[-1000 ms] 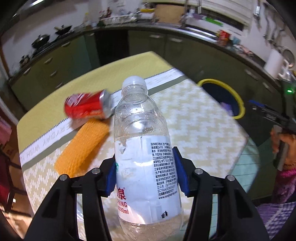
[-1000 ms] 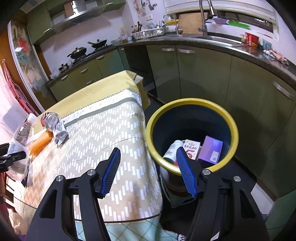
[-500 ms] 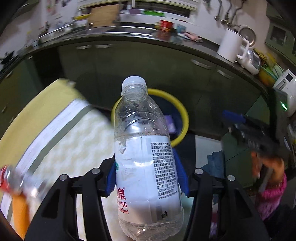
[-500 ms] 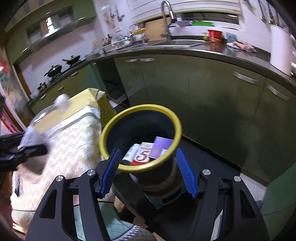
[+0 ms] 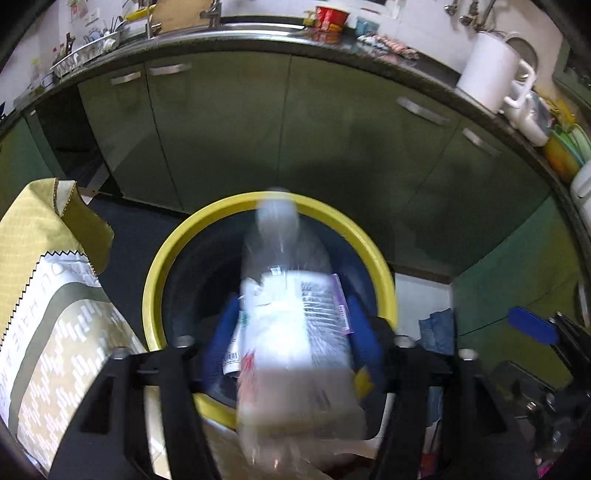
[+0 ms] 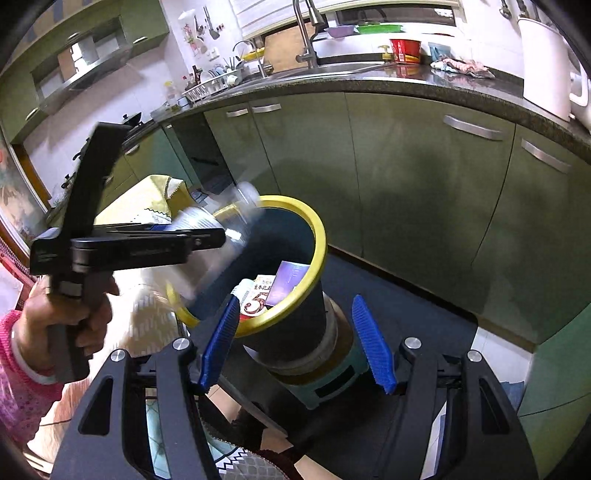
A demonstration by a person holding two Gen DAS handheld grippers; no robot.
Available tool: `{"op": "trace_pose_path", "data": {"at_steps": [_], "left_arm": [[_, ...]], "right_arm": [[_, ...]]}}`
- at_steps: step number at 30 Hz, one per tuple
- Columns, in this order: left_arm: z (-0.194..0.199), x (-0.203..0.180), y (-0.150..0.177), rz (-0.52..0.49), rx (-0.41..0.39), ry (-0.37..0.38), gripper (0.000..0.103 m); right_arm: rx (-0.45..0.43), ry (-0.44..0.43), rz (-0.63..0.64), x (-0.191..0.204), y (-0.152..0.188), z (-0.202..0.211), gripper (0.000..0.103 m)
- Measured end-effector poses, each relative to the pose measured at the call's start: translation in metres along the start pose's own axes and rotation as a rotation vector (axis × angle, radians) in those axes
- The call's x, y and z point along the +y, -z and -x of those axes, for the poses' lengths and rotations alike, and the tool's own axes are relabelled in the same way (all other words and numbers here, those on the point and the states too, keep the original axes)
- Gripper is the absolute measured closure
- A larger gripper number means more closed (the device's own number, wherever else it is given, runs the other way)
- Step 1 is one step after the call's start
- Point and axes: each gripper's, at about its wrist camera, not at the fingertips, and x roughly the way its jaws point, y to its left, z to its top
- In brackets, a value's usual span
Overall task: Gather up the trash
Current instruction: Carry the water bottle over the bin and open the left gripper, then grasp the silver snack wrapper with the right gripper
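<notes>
Green base cabinets (image 6: 424,192) run behind everything I see, under a dark worktop (image 6: 388,83) carrying a sink tap (image 6: 308,33) near its back edge and a white kettle (image 5: 491,75) toward its right end.

The table (image 5: 48,314), covered in a yellow and beige patterned cloth, sits at the left; its near corner lies just beside the trash bin.

The trash bin (image 6: 317,236), dark with a yellow rim, stands on the floor in front of the cabinets. Inside it I see a purple box (image 6: 290,280) and a printed carton (image 6: 258,299) lying against the far wall.

My left gripper (image 5: 293,332) is over the bin's mouth. The plastic bottle (image 5: 295,325) sits between its blue pads, neck tilted forward toward the bin opening. The bottle is heavily blurred, and I cannot tell whether the pads are pressing it or clear of it. In the right wrist view the bottle's cap end overlaps the bin's left rim.

My right gripper (image 6: 297,347) hangs nearer to me than the bin, jaws spread wide with nothing between them.
</notes>
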Motion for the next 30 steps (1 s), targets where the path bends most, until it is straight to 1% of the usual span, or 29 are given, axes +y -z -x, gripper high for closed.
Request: {"op": "trace_pose_path", "data": {"at_steps": [2,4,6,9,10,12,14,15,17,18,19,21,22,24,27,28,30], "left_arm": [[0.004,0.0,0.003,-0.005,-0.01,-0.02,0.032],[0.013,-0.001,0.006,-0.013,-0.025,-0.017,0.032],[0.034,-0.001,0.015,-0.014,-0.05,-0.012,0.032],[0.082,0.005,0.037,0.019,-0.119,0.025,0.032],[0.106,0.01,0.051,0.04,-0.157,0.037,0.031],[0.136,0.017,0.069,0.071,-0.207,0.042,0.027],[0.175,0.031,0.097,0.114,-0.273,0.021,0.025],[0.186,0.035,0.106,0.126,-0.29,0.006,0.024],[0.218,0.055,0.136,0.179,-0.326,-0.037,0.023],[0.225,0.059,0.144,0.196,-0.333,-0.047,0.023],[0.237,0.069,0.158,0.224,-0.345,-0.069,0.023],[0.258,0.088,0.186,0.272,-0.369,-0.125,0.023],[0.266,0.093,0.198,0.29,-0.376,-0.151,0.023],[0.281,0.104,0.219,0.326,-0.384,-0.195,0.023],[0.3,0.121,0.255,0.395,-0.39,-0.249,0.022],[0.306,0.127,0.267,0.422,-0.392,-0.265,0.022],[0.313,0.136,0.285,0.469,-0.396,-0.288,0.022]], "right_arm": [[0.0,-0.001,-0.002,0.0,0.0,0.0,0.04],[-0.003,-0.004,-0.001,0.003,0.001,0.001,0.039],[-0.007,-0.011,0.005,0.007,0.002,0.003,0.04],[-0.015,-0.03,0.019,0.017,0.004,0.006,0.039],[-0.013,-0.036,0.026,0.02,0.004,0.005,0.039],[-0.007,-0.046,0.043,0.029,0.006,0.003,0.039],[0.002,-0.064,0.072,0.042,0.007,-0.001,0.039],[0.005,-0.074,0.088,0.049,0.007,-0.002,0.039],[0.012,-0.102,0.132,0.067,0.007,-0.005,0.039],[0.016,-0.121,0.161,0.079,0.007,-0.007,0.039],[0.019,-0.133,0.183,0.089,0.008,-0.007,0.039],[0.023,-0.173,0.265,0.123,0.009,-0.011,0.039],[0.024,-0.185,0.29,0.133,0.01,-0.011,0.039],[0.031,-0.23,0.366,0.169,0.01,-0.016,0.039],[0.058,-0.327,0.48,0.226,0.013,-0.028,0.039],[0.066,-0.344,0.501,0.238,0.014,-0.031,0.039],[0.1,-0.41,0.579,0.28,0.017,-0.043,0.039]]}}
